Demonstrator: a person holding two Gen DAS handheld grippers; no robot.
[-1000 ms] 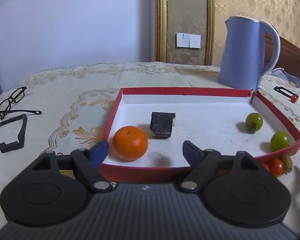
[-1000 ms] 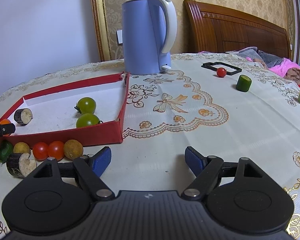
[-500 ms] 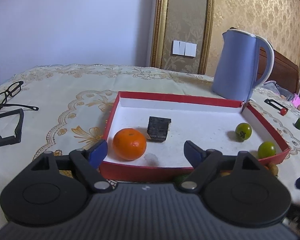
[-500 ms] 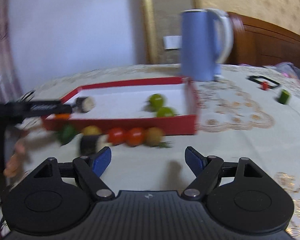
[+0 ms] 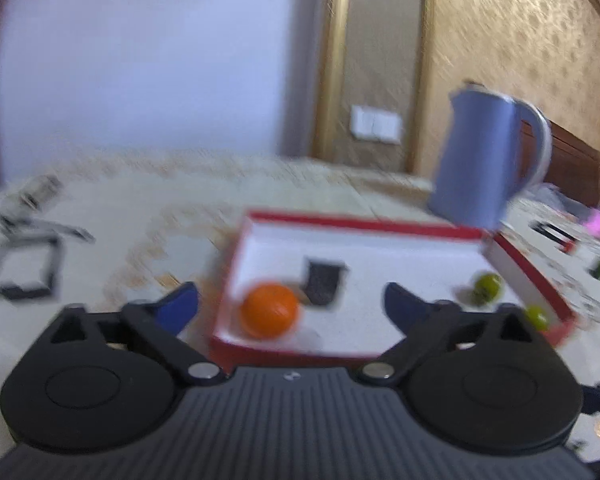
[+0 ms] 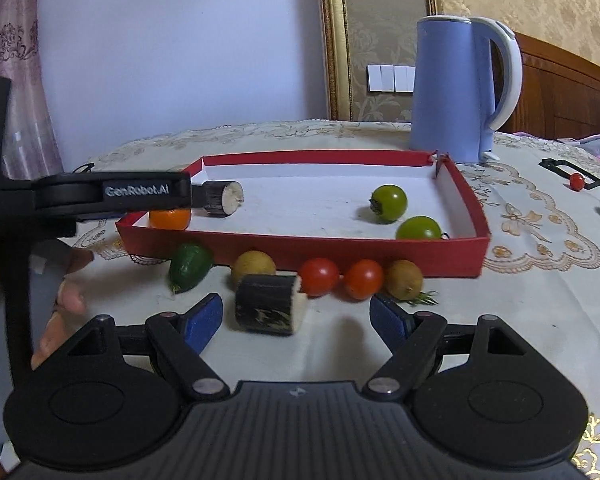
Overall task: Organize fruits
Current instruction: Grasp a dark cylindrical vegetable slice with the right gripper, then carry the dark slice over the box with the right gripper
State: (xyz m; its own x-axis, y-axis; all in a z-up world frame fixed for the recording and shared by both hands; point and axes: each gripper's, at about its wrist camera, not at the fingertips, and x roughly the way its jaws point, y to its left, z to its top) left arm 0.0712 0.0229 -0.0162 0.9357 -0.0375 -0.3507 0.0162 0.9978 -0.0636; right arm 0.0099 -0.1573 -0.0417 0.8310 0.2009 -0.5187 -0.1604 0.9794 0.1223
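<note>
Both tools are sitting with their blue-padded fingers spread apart and gripping nothing: the right tool [image 6: 296,318] is hovering low over the table [image 6: 520,308], with a dark cut cylinder [image 6: 269,309] lying between its fingers, touched by neither. Just past that piece, a row of fruit is lying against the outside of the near wall of the red tray [image 6: 340,246]: a small green cucumber [image 6: 190,266], a tan round fruit [image 6: 254,265], two red tomatoes [image 6: 319,276], and another tan fruit [image 6: 405,279]. Inside the tray, two green tomatoes [image 6: 389,202] are sitting near its right wall, while an orange [image 5: 269,315] and a second dark cylinder [image 6: 222,198] are resting near its left corner. The left tool [image 5: 291,307] is hanging near that corner, its view blurred. A blue kettle [image 6: 460,88] is standing beyond the tray's far right corner.
</note>
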